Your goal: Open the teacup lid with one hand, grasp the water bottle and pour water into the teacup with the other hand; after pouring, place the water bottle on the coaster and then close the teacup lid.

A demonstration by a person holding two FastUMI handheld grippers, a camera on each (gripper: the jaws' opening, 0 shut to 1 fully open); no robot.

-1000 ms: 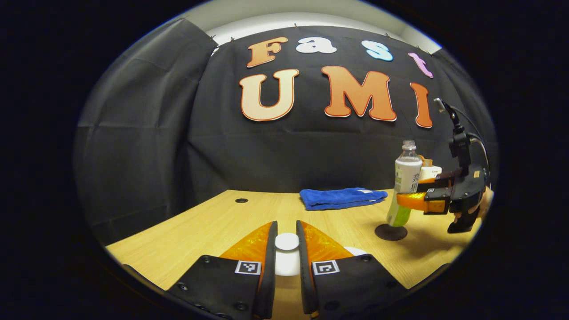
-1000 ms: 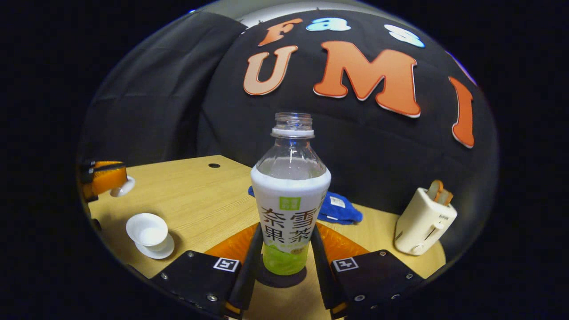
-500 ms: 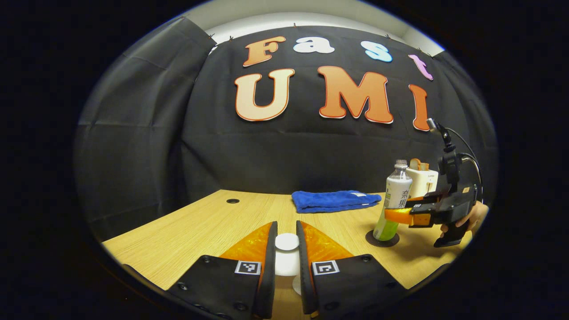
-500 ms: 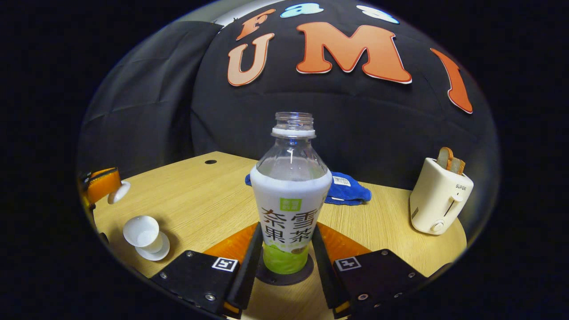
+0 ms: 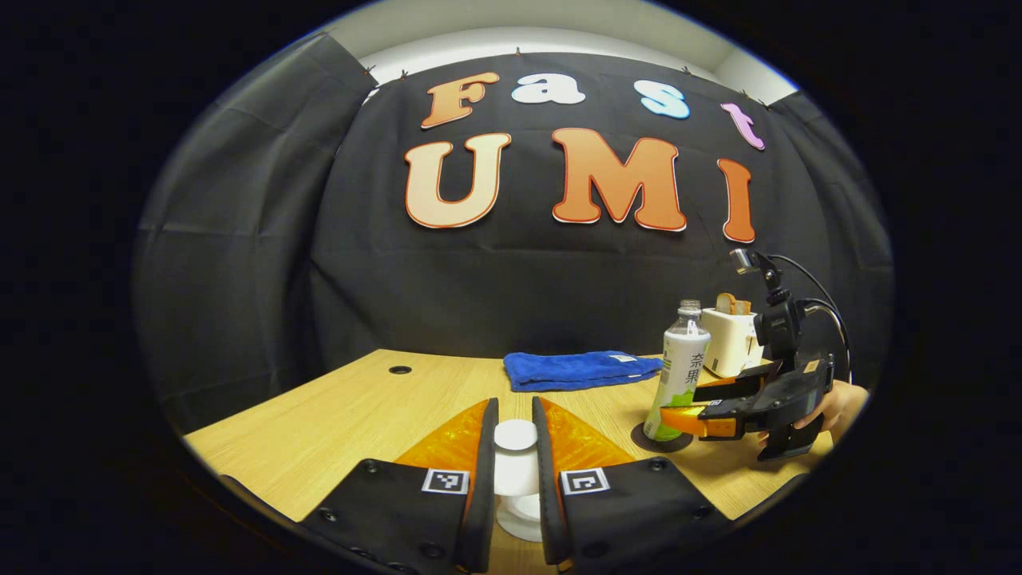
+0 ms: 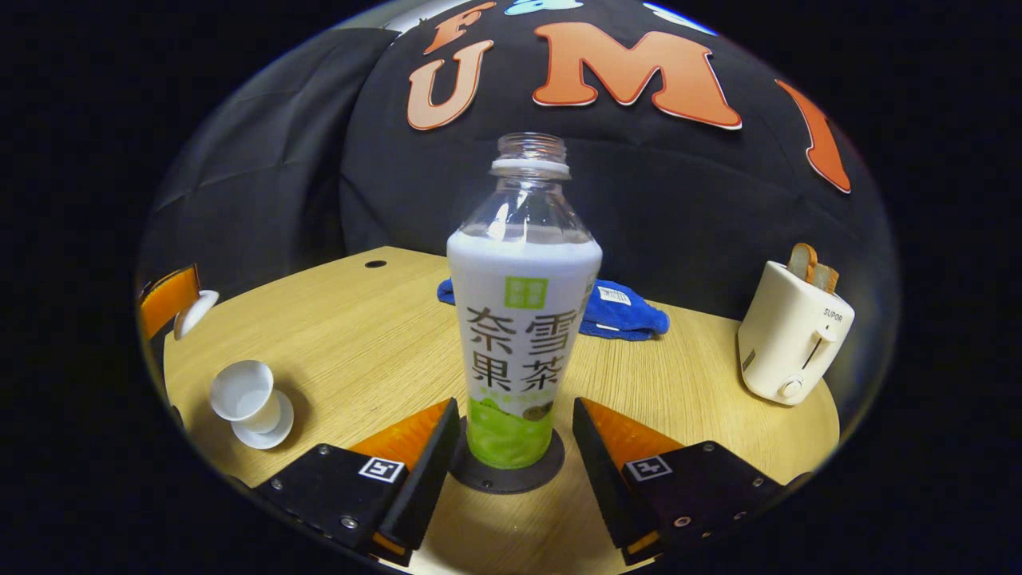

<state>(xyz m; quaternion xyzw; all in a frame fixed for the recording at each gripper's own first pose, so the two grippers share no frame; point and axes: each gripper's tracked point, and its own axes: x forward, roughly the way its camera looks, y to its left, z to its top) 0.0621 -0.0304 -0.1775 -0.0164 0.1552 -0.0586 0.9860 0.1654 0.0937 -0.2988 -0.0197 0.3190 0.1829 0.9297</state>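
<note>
Right gripper (image 6: 516,447): we find it spread wide, one finger each side of the bottle (image 6: 523,319) and neither touching; it holds nothing.
Bottle: upright, uncapped, standing on the coaster (image 6: 508,475) at 12 o'clock of the right gripper.
Left gripper (image 5: 516,463): closed on the knob of the lid (image 5: 516,471), held above the table (image 5: 335,423); a white piece, part-hidden, lies under it and we cannot tell what it is.
Cup (image 6: 243,395): open, on its saucer (image 6: 267,419), at 9 o'clock in the right gripper view, well apart from the bottle.
Risk, bottle: we judge a sideways pull-back could clip it and tip it; being open, it would spill toward the towel (image 6: 623,311).
Risk, lid: an off-centre lowering could knock the cup on its saucer or leave the lid tilted.
Edges: the cup sits near the table's front edge; the toaster (image 6: 790,335) stands near the edge at 3 o'clock.
Room: bare table between bottle and cup; a straight retreat toward 6 o'clock looks open.
</note>
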